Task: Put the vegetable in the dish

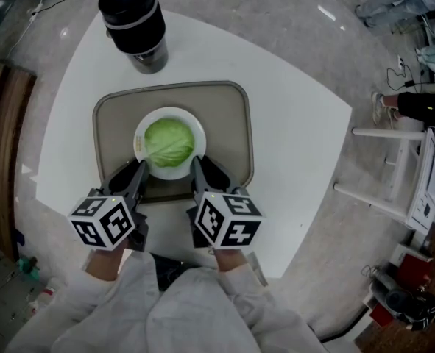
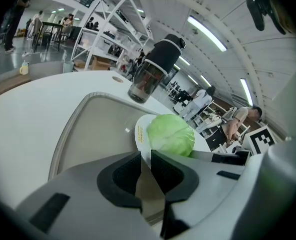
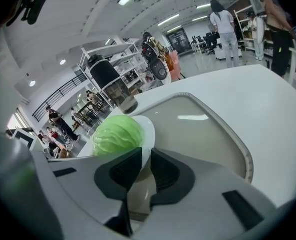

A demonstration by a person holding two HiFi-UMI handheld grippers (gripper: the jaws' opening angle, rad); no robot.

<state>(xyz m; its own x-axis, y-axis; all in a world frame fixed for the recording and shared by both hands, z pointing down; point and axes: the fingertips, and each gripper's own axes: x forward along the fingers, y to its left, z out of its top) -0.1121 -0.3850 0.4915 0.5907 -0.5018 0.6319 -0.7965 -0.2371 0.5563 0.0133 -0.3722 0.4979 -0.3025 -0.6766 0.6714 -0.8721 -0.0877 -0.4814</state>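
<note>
A green cabbage (image 1: 168,142) lies in a white dish (image 1: 191,124) on a beige tray (image 1: 224,123). My left gripper (image 1: 138,169) reaches the dish's near-left rim and my right gripper (image 1: 196,166) its near-right rim. In the left gripper view the jaws (image 2: 145,159) stand almost together with the rim of the dish (image 2: 140,134) caught at their tips, the cabbage (image 2: 171,134) just beyond. The right gripper (image 3: 145,159) likewise pinches the rim of the dish (image 3: 149,129) beside the cabbage (image 3: 116,134).
A black-lidded jar (image 1: 134,20) stands on the white table (image 1: 291,123) behind the tray. A white rack (image 1: 394,175) stands on the floor to the right. People stand in the room's background.
</note>
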